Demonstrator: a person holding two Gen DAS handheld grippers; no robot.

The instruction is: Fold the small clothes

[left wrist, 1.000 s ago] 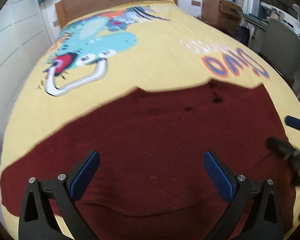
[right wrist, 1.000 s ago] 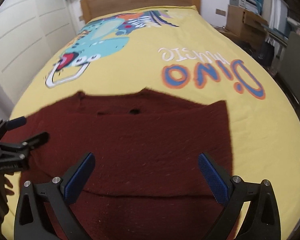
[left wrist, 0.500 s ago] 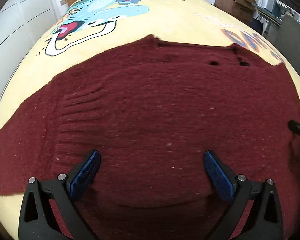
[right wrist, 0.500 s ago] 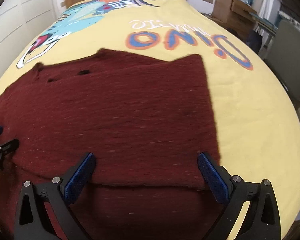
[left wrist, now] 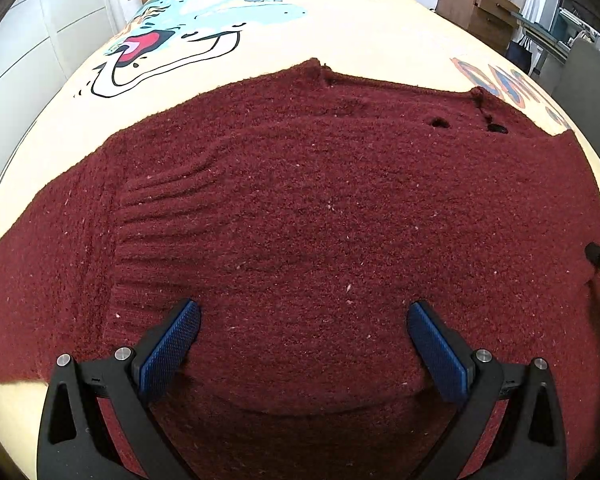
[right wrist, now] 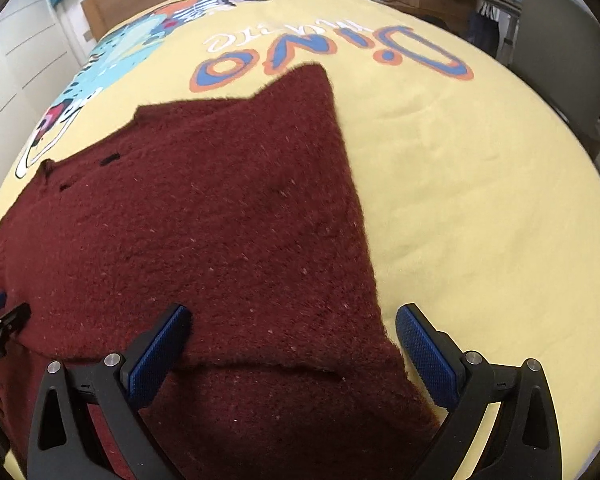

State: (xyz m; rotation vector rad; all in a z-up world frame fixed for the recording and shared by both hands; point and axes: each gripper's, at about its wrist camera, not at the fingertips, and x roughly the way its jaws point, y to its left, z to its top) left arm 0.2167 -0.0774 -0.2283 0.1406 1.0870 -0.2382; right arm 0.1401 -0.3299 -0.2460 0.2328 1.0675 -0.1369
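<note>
Garment: a dark red knitted sweater (left wrist: 320, 220) lies spread flat on the yellow bedspread (right wrist: 480, 200), directly below and ahead of both tools.
Left hand-held gripper (left wrist: 304, 344): jaws spread wide with nothing between them, hovering over the sweater's near part; a ribbed patch sits just ahead to its left.
Right hand-held gripper (right wrist: 292, 344): also wide apart and empty, straddling the sweater's right edge, so its left finger is over knit and its right finger over bare bedspread.
Fold line: a layered edge crosses just ahead of each tool's fingers, so the near part looks doubled over.
Step, as I judge it: lining up to pinch the near edge or right side for a fold.
Risk, layers: closing here could catch only the top layer, or both, dragging the fold askew.
Risk, bedding: the right finger could nip the bedspread along with the knit.
Risk, stretch: uneven pulling by the two tools would skew loose knit.
</note>
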